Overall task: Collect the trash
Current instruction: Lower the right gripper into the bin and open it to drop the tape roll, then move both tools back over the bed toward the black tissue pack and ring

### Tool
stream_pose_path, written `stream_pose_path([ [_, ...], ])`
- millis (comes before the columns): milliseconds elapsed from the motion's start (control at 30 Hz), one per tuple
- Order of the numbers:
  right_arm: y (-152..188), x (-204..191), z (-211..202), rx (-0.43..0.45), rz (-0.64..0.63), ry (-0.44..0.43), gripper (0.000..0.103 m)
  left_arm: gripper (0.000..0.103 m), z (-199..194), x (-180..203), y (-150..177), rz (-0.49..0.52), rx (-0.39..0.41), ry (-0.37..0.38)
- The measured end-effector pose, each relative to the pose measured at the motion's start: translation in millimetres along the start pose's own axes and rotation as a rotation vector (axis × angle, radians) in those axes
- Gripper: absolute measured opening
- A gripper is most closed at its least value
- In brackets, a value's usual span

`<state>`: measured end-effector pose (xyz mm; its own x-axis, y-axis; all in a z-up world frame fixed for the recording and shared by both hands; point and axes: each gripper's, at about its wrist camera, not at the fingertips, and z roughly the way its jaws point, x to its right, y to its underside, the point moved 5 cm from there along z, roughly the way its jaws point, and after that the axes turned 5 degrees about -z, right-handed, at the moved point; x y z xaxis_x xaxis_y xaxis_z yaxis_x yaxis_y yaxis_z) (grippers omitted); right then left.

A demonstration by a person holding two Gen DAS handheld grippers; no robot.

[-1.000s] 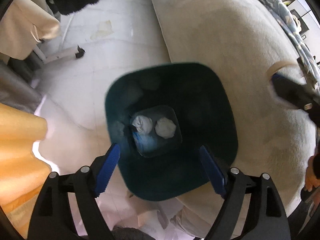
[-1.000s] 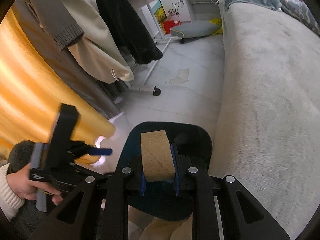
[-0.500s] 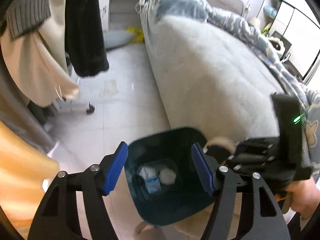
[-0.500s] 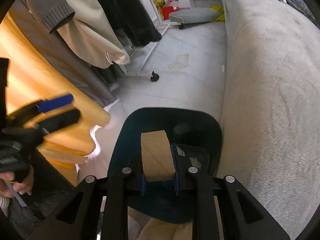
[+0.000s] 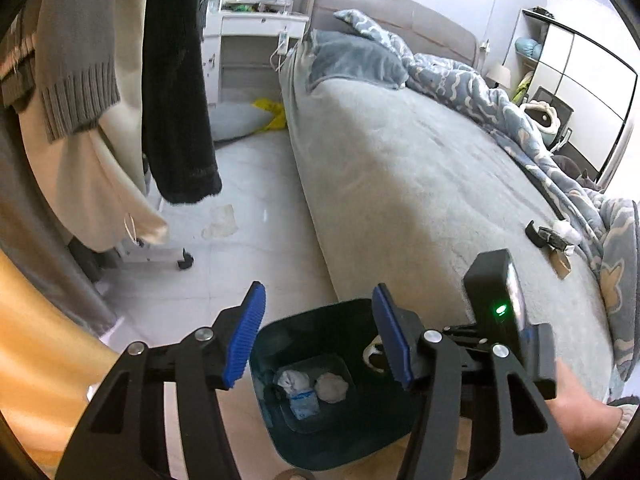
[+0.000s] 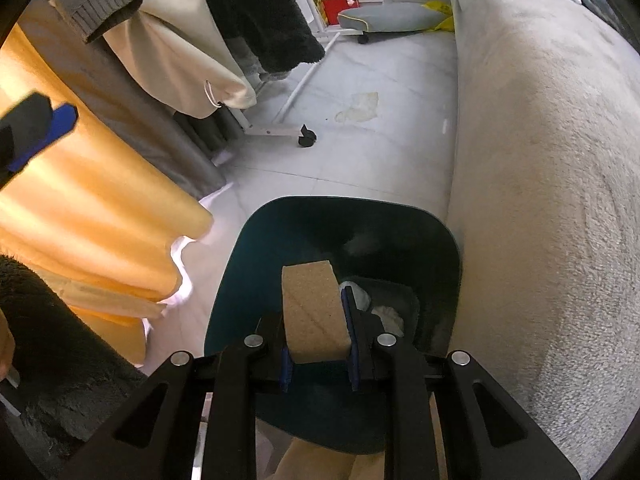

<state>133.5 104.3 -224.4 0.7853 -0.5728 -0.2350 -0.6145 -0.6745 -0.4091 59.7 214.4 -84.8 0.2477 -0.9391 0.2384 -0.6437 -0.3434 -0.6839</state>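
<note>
We have lifted the left gripper [image 5: 320,336] away from the bin [image 5: 280,332] and tipped it toward the bed [image 5: 420,184], its empty jaws just closing partway. The right gripper [image 6: 318,334] has lowered its cardboard piece [image 6: 312,312] nearer the bin's mouth.

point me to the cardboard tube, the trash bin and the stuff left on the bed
cardboard tube [image 6: 313,312], right wrist view, its flattened face.
trash bin [image 6: 240,280], right wrist view, left inner wall.
trash on bed [image 5: 550,238], left wrist view, the dark piece.

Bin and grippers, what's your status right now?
Right gripper shut on cardboard tube, above bin. Left gripper empty, jaws just been closing. Tissues in bin. Nothing blocking.
</note>
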Motion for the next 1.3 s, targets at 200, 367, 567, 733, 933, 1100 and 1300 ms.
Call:
stream_pose_path([
  [200,3.9,5.1,8.7,-0.028,-0.005,0.028,0.022,0.058,-17.0,12.5,-6.6,0.027,0.048,0.035],
  [367,3.8,4.1,7.4,-0.013,-0.004,0.022,0.053,0.058,-28.2,23.6,-10.4,0.042,0.067,0.047],
  [567,-1.6,3.6,-3.3,0.019,-0.002,0.018,0.054,0.058,-40.1,33.1,-6.3,0.059,0.070,0.050],
  [733,-8.3,0.6,-30.4,0.086,-0.003,0.003,0.054,0.058,-55.4,38.6,-9.0,0.064,0.083,0.046],
  [933,-16.7,-2.2,-70.8,0.182,0.003,-0.015,0.057,0.058,-74.5,56.5,-24.1,0.074,0.111,0.055],
  [1100,-22.4,1.7,-97.6,0.244,-0.003,0.005,0.060,0.058,-84.1,81.5,-32.1,0.111,0.121,0.073],
  [1300,-26.9,20.9,-123.2,0.308,0.032,0.044,0.063,0.061,-89.9,108.0,-37.9,0.120,0.122,0.117],
])
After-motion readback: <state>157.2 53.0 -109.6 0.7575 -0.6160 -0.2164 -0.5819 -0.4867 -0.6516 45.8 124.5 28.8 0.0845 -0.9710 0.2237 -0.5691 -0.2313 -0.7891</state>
